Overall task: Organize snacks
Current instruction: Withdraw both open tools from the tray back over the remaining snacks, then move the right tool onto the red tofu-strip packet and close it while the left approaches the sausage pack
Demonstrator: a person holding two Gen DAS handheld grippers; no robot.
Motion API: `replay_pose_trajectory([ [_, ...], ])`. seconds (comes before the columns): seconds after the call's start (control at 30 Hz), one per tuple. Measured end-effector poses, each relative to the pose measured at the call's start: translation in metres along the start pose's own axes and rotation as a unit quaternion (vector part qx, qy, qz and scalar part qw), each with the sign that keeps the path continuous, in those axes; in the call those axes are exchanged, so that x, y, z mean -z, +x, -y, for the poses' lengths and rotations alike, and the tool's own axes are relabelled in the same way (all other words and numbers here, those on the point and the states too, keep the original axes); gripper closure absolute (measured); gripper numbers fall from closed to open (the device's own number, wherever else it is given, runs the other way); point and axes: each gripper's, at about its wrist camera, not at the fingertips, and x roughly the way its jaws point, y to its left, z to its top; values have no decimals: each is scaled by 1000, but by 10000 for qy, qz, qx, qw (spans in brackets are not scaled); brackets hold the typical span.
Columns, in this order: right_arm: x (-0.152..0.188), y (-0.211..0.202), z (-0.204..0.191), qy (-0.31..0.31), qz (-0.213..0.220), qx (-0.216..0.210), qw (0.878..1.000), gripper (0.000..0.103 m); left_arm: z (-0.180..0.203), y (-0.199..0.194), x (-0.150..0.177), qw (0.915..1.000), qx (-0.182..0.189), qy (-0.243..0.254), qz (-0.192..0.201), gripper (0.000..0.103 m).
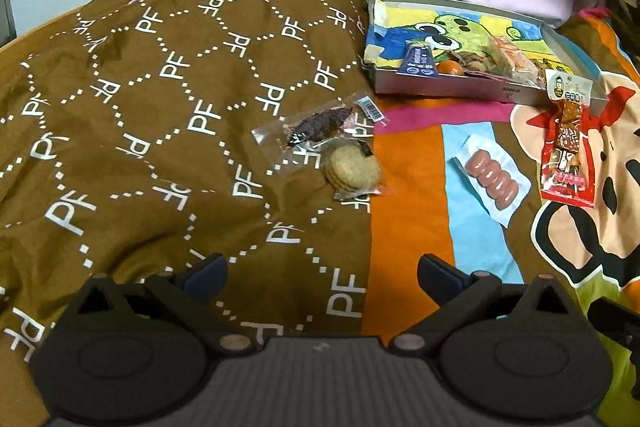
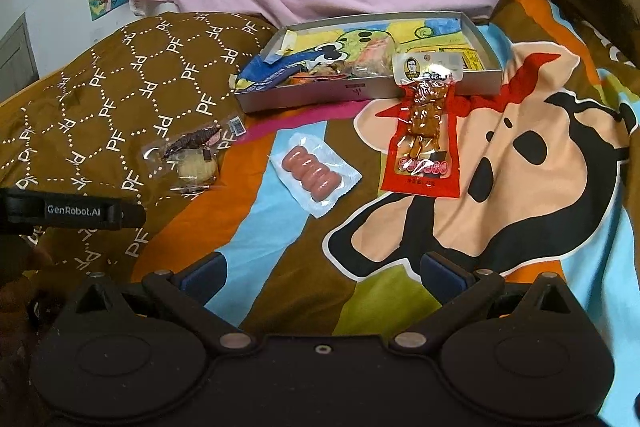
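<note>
Snacks are partly sorted. The shallow grey box (image 2: 352, 91) already holds several — a blue packet (image 1: 418, 61), an orange round thing (image 1: 449, 67) and a heap of clear-wrapped pieces (image 1: 506, 61) against its front wall, though the heap is too jumbled to count.

Four packs are still outside the box, on the bedding. The red pack of brown strips (image 2: 424, 131) lies closest, its top edge leaning on the box's front wall near the right-hand corner and the rest trailing away toward the cameras. The sausage pack (image 2: 316, 175) lies nearer the cameras than the box, apart from it, on the blue stripe of the cartoon blanket (image 2: 520, 163). Further out from the box's left end, on the brown patterned cover (image 1: 140, 131), the clear bag with a dark dried snack (image 1: 320, 131) and the round biscuits (image 1: 352, 167) lie touching or overlapping.

Both tools are empty. The left gripper (image 1: 322, 273) has its fingers spread wide over the brown cover, holding nothing; the right gripper (image 2: 322, 273) is equally wide over the blanket, well short of any pack.

My judgement: roughly half done — four packs remain to be moved into the box.
</note>
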Motion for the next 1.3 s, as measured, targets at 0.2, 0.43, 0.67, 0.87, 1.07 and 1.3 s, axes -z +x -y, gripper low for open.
replay_pose_trajectory([
  [0.2,-1,3,7,153,-156,129,9997,1,8,2,-1,10000,62,66,16,0],
  [0.43,-7,6,24,395,-409,465,9973,1,26,9,-7,9997,183,190,18,0],
  [0.67,-29,14,42,133,-395,552,9976,1,50,25,-22,9993,359,72,19,0],
  [0.87,-50,26,63,-152,-115,780,9968,1,72,42,-36,9990,438,-97,64,0],
  [1.07,-65,45,79,-229,386,816,9957,1,88,60,-51,9988,434,-216,61,0],
  [1.3,-80,80,88,-558,741,818,9923,1,92,72,-58,9992,265,-278,127,0],
])
